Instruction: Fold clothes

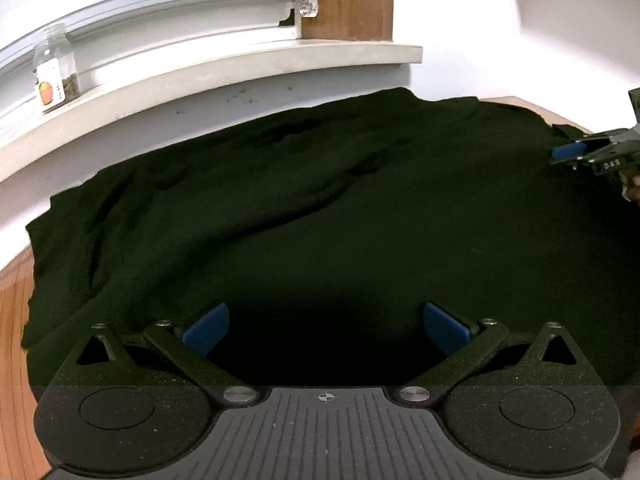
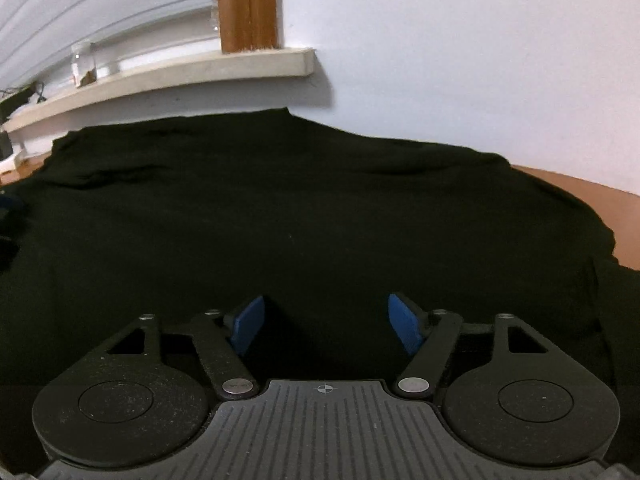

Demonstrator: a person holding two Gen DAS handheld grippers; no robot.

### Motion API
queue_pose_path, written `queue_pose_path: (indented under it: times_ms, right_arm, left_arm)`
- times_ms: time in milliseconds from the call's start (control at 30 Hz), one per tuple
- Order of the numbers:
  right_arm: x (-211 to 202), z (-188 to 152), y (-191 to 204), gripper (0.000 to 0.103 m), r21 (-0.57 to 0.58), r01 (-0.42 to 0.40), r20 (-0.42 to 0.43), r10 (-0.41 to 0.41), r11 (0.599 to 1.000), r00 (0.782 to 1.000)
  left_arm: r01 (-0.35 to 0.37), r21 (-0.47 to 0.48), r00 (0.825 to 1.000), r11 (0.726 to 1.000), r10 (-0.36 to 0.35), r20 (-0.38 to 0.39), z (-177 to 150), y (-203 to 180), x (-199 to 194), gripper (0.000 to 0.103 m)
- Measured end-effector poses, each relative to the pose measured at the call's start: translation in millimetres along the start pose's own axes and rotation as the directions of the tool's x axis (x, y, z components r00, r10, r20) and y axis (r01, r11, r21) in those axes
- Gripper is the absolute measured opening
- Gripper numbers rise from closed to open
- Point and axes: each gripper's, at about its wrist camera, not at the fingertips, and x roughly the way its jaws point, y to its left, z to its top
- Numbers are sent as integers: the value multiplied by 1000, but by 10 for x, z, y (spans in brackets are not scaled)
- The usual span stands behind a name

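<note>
A clear jar (image 1: pixel 54 68) stands on the window ledge (image 1: pixel 240 68), holding a low layer of brown contents. My left claw (image 1: pixel 326 330) is spread wide over the dark garment (image 1: pixel 320 200), gripping nothing. My right claw (image 2: pixel 326 326) is likewise spread, empty, above the same garment, which lies flat across the wooden surface (image 1: pixel 12 320).

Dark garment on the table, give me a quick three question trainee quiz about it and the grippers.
1. True or false: the left gripper is clamped on the dark garment.
2. Where does the jar stand? A) on the ledge B) on the garment C) on the floor
3. Fill in: the right gripper has its jaws ____.

Key: 1 false, its jaws stand apart over the cloth. 2 A. 3 open.
</note>
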Motion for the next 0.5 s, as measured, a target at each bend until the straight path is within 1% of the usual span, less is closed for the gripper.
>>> queue_pose_path:
  times_ms: [133, 233, 500]
  right_arm:
    - [152, 148, 34, 78, 6, 15, -11, -15, 1000, 1000]
    - [283, 261, -12, 78, 19, 23, -7, -23, 1000, 1000]
    - [635, 548, -147, 77, 35, 38, 1, -38, 999, 999]
  left_arm:
    - [-12, -15, 1000, 1000, 12, 0, 131, 204, 164, 103]
    - [-19, -23, 1000, 1000, 19, 0, 222, 341, 274, 103]
    - [-11, -22, 1000, 1000, 11, 3, 411, 630, 488, 103]
